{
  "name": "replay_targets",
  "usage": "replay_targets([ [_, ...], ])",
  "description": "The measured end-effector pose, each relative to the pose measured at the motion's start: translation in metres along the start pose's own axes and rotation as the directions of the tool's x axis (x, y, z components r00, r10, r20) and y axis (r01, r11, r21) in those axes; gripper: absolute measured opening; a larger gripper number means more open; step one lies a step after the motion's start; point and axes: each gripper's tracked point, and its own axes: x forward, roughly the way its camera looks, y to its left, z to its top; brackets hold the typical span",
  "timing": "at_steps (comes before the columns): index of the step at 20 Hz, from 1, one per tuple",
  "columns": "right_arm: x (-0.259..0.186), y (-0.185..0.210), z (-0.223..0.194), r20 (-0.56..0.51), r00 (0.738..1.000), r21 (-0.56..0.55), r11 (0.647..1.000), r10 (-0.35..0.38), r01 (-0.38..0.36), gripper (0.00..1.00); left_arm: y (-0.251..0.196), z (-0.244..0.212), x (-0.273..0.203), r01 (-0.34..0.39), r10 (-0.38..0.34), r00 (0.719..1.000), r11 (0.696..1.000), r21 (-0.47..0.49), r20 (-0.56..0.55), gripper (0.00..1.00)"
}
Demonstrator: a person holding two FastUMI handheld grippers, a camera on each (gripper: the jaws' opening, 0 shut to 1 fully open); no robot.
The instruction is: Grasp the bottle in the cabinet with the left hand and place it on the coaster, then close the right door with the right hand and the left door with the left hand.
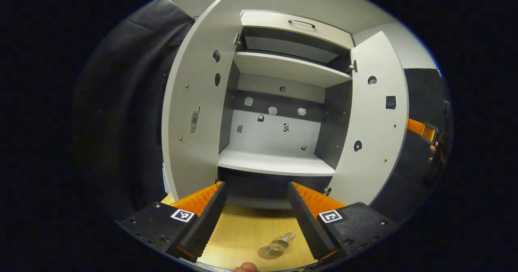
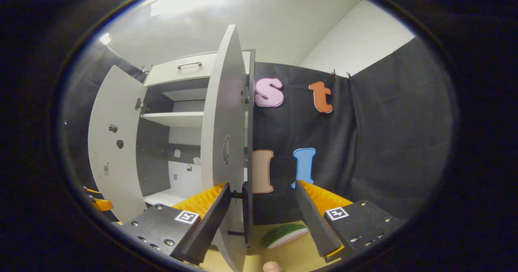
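A small clear bottle (image 1: 280, 244) stands on a round woven coaster (image 1: 267, 253) on the wooden table (image 1: 243, 231), low between the fingers of my left gripper (image 1: 257, 188), which is open and holds nothing. Ahead, the cabinet (image 1: 279, 162) has both doors swung out: the left door (image 1: 194, 114) and the right door (image 1: 376, 118). In the right gripper view my right gripper (image 2: 262, 186) is open, with the right door (image 2: 222, 142) seen edge-on. The door's edge runs down between the fingers, close beside the left one; contact cannot be told.
The cabinet's shelves (image 1: 283, 67) are bare, and a closed drawer with a handle (image 1: 301, 22) sits on top. A toy watermelon slice (image 2: 283, 234) lies on the table by the right gripper. A hand holding the other gripper (image 1: 425, 130) shows at the far right of the left gripper view.
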Motion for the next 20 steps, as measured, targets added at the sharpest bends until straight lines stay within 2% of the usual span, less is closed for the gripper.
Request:
replay_targets([
  [3,0.006,0.021,-0.004,-0.007,0.998,0.036,0.997,0.07,-0.07,0.98,0.001,0.001,-0.001,-0.006,0.006,1.0,1.0,-0.007,0.007,0.96],
  [4,0.009,0.03,-0.005,-0.009,0.996,0.049,0.995,0.093,-0.093,1.0,0.003,0.002,-0.001,-0.012,0.012,1.0,1.0,-0.006,0.01,0.96],
  [5,0.013,0.038,-0.006,-0.01,0.993,0.057,0.992,0.115,-0.115,0.98,0.006,0.003,-0.002,-0.018,0.018,1.0,1.0,-0.005,0.013,0.92],
  [6,0.015,0.045,-0.007,-0.011,0.991,0.065,0.989,0.133,-0.132,0.98,0.008,0.004,-0.004,-0.025,0.025,1.0,1.0,-0.004,0.017,0.96],
  [7,0.016,0.05,-0.01,-0.018,0.989,0.067,0.987,0.146,-0.144,0.98,0.012,0.005,-0.006,-0.035,0.035,0.999,0.999,-0.005,0.02,0.96],
  [9,0.021,0.061,-0.022,-0.051,0.986,0.051,0.987,0.158,-0.155,0.98,0.023,0.007,-0.01,-0.06,0.06,0.998,0.998,-0.009,0.024,0.96],
  [14,0.031,0.082,-0.024,-0.049,0.98,0.065,0.98,0.193,-0.189,0.98,0.046,0.008,-0.017,-0.112,0.113,0.993,0.993,-0.028,0.031,0.96],
  [15,0.034,0.088,-0.026,-0.054,0.978,0.074,0.978,0.201,-0.197,0.93,0.048,0.01,-0.018,-0.117,0.118,0.993,0.993,-0.029,0.032,0.96],
  [16,0.037,0.091,-0.026,-0.059,0.978,0.078,0.977,0.202,-0.197,0.98,0.05,0.009,-0.018,-0.12,0.121,0.992,0.992,-0.029,0.033,0.96],
  [20,0.049,0.112,-0.029,-0.061,0.972,0.09,0.971,0.228,-0.223,1.0,0.057,0.012,-0.023,-0.136,0.137,0.99,0.99,-0.026,0.04,0.96],
])
